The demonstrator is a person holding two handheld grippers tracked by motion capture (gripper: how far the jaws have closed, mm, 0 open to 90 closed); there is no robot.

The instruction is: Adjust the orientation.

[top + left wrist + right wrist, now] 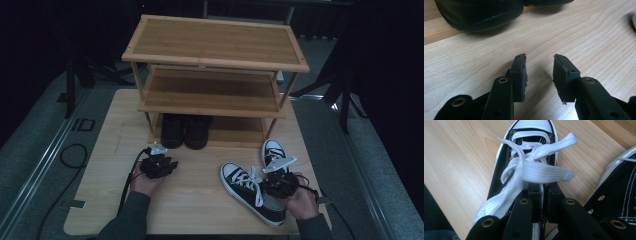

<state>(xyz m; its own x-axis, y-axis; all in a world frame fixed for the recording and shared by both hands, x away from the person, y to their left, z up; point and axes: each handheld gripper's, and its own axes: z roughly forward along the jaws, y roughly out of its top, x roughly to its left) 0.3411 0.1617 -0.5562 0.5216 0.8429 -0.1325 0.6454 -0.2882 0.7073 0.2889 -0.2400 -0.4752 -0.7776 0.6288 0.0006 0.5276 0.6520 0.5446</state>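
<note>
The right gripper (278, 181), at five o'clock on the worktop (200, 200), sits on the nearer black-and-white sneaker (252, 192); its fingers (535, 195) are pressed almost together, pinching the sneaker's collar edge just behind the white laces (534, 167). This sneaker lies with its toe toward eleven o'clock. The left gripper (159, 165), at seven o'clock, hovers low over bare wood with fingers (520, 72) spread and nothing between them. Just beyond the right gripper, at three o'clock, stands the second sneaker (272, 152). Farther off, at twelve o'clock, a pair of black shoes (184, 131) rests on the bottom tier of the bamboo shoe rack (215, 50).
</note>
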